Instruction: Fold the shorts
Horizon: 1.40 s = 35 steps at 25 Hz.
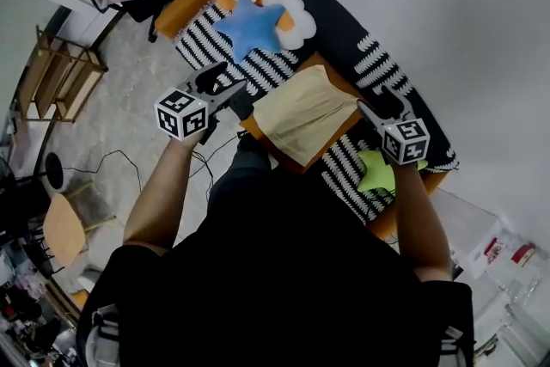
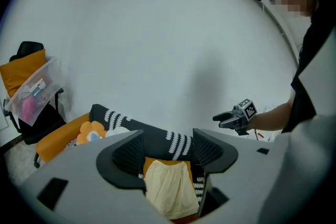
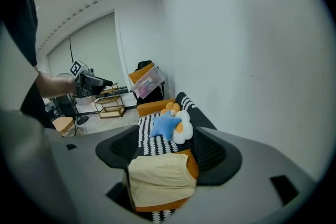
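**Task progress.** The pale yellow fabric shorts point(image 1: 301, 114) lie spread flat on an orange rectangular pad point(image 1: 335, 137), which sits on the black-and-white striped sofa point(image 1: 206, 39). They lie between a blue star-shaped cushion point(image 1: 251, 26) and a green star-shaped cushion point(image 1: 375, 172). The garment reads as one smooth, roughly four-sided panel. I cannot tell whether it has already been doubled leg over leg. I see no raised flap or stacked edge, so I judge the folding as either not begun or at most one fold in. The remaining folds and the final smoothing are left to do.

**Pose of the left gripper.** I hold the left gripper point(image 1: 230, 99) in the air off the left edge of the pad, clear of the cloth. In its own view the jaws stand apart with nothing between them, and the shorts point(image 2: 168, 189) show well below the gap.

**Pose of the right gripper.** The right gripper point(image 1: 371, 113) hangs near the right corner of the shorts, also above them. Its jaws are spread and empty, and they frame the shorts point(image 3: 157, 178) from the opposite side.

**Symmetry.** The two forearms reach forward about level, flanking the garment. Each gripper is visible in the other's view, the right one point(image 2: 233, 119) and the left one point(image 3: 89, 80).
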{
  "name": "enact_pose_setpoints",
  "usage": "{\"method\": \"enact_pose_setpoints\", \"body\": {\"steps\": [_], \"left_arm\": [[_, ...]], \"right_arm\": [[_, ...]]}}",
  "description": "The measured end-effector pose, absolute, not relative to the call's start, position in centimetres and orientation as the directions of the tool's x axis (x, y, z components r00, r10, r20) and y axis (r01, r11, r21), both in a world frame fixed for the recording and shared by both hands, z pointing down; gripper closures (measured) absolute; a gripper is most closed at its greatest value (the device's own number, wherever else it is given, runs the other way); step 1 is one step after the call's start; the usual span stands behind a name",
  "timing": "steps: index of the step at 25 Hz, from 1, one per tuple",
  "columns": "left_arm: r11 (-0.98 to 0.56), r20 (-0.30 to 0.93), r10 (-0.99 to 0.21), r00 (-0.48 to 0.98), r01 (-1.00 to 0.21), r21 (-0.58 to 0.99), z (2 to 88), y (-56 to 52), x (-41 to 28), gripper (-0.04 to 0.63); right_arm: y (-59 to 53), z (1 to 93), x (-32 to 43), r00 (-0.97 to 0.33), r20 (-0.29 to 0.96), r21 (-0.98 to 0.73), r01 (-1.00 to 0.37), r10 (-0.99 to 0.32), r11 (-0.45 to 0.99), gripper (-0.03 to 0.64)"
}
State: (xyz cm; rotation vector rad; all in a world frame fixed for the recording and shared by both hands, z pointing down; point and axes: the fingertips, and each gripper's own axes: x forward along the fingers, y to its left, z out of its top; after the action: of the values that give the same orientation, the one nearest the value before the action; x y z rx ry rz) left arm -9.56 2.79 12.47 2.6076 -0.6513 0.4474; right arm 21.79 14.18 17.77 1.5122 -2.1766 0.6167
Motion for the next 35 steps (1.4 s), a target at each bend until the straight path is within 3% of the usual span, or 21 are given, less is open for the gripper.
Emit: {"method": "enact_pose_setpoints", "body": {"steps": [11,19,35], "left_arm": [[-0.764,0.397,-0.375,0.838,-0.522,0.38,16.7,-4.5,-13.3,0.288],[-0.718,0.476,-0.348,0.808,-0.556,0.419,23.3,-9.9,-16.2,0.288],[-0.689,0.607,-0.11,0.787,-0.5,0.525,39.7,-13.4,-14.8,0.288]], "right_arm": [[9.1,22.2,19.4,-0.309,0.648,-0.145,-0.947,-0.696,0.286,0.277],[1.4,26.8,19.3,-0.323,0.713,-0.147,-0.937,-0.622,0.317,0.276],[-9.6,40.8,19.3,-0.361,0.903,-0.18,-0.811,-0.233,0.557,0.304]]}}
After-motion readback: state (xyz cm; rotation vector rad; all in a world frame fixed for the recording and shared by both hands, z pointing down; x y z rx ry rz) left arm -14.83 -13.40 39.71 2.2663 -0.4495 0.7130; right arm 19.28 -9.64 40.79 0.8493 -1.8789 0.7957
